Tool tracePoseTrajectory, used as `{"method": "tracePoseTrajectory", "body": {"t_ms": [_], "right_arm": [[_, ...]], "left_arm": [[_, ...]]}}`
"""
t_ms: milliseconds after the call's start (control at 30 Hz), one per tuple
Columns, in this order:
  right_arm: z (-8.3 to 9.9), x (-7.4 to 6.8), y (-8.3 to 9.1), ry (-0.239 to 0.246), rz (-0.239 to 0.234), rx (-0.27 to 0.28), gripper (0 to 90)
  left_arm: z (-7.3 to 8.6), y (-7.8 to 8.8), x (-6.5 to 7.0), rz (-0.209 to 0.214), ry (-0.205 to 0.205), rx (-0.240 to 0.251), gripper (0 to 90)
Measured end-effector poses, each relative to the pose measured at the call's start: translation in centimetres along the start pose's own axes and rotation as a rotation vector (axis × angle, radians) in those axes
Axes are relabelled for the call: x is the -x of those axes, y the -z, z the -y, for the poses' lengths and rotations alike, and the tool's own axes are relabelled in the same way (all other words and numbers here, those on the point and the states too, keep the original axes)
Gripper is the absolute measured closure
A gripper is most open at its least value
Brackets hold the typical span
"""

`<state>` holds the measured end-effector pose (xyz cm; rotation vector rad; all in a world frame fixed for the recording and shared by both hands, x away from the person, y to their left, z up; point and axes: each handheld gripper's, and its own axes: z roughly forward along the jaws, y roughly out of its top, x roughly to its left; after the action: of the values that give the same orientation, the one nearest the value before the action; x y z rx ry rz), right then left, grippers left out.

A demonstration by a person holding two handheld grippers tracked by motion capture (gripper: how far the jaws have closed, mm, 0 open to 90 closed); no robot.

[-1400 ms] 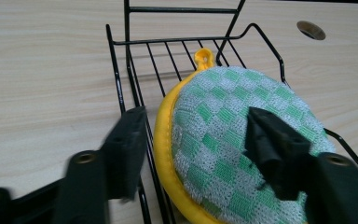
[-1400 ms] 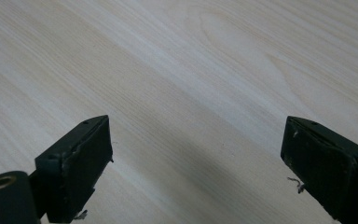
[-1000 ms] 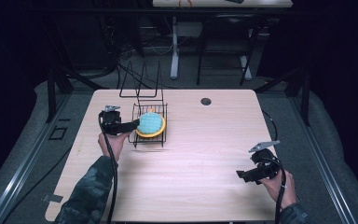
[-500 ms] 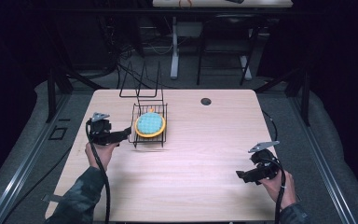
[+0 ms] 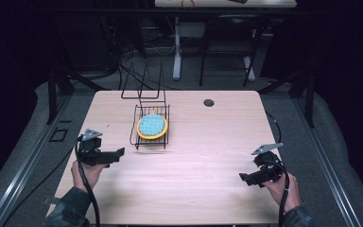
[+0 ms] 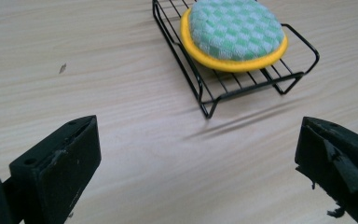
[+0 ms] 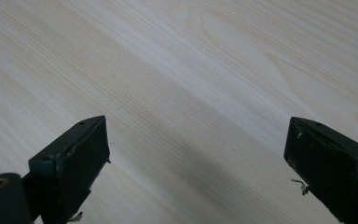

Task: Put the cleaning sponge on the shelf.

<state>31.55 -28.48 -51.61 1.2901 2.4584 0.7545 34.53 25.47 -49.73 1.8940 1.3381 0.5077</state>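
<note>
left gripper was held low over the near-left part of the wooden table, its jaws spread wide with nothing between them, pointing toward the table's middle. in the left gripper view bare wood showed between the jaws, and the wire rack lay just ahead of them, apart from both. the person's left hand gripped the handle from below, cable trailing toward the near edge.

wire rack sat on the table left of centre. round pad, green-and-white checked top with a yellow rim, lay flat on the rack's grid; same pad in the left gripper view. a second black wire frame stood upright at the far edge behind the rack.

right gripper was near the near-right corner, well apart from the rack, jaws also spread and empty; in the right gripper view plain wood grain lay between them. a dark round hole showed in the table near its far edge.
</note>
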Motion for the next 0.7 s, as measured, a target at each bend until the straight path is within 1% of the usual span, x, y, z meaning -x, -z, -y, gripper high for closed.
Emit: {"method": "tracePoseTrajectory", "body": {"t_ms": [100, 167, 233, 267, 300, 367, 400, 567, 700], "right_arm": [[0.0, -0.1, 0.0, 0.004, 0.004, 0.003, 6.0], [0.0, -0.1, 0.0, 0.002, -0.001, -0.002, 6.0], [0.0, -0.1, -0.1, 0.003, -0.002, -0.004, 6.0], [0.0, -0.1, -0.1, 0.003, -0.001, -0.006, 6.0], [0.0, -0.1, -0.1, 0.003, -0.001, -0.006, 6.0], [0.0, -0.1, -0.1, 0.005, 0.000, -0.008, 6.0], [0.0, -0.1, -0.2, 0.011, 0.005, -0.009, 6.0], [0.1, -0.1, -0.4, 0.014, 0.003, -0.016, 5.7], [0.1, -0.1, -0.6, 0.021, 0.007, -0.024, 5.5]], "left_arm": [[0.9, 0.9, 0.0, -0.005, -0.011, -0.008, 0.2], [1.5, 1.4, -0.1, -0.008, -0.017, -0.022, 0.2], [2.1, 1.8, -0.1, -0.005, -0.018, -0.028, 0.2], [2.9, 2.1, 0.0, -0.001, -0.013, -0.033, 0.2], [2.9, 2.1, 0.0, -0.001, -0.013, -0.033, 0.2], [3.5, 2.4, 0.0, 0.002, -0.014, -0.050, 0.2], [4.1, 2.5, -0.1, 0.011, -0.018, -0.057, 0.2], [4.7, 2.5, -0.3, 0.022, -0.017, -0.073, 0.2], [4.7, 2.1, -0.4, 0.025, -0.022, -0.098, 0.2]]}}
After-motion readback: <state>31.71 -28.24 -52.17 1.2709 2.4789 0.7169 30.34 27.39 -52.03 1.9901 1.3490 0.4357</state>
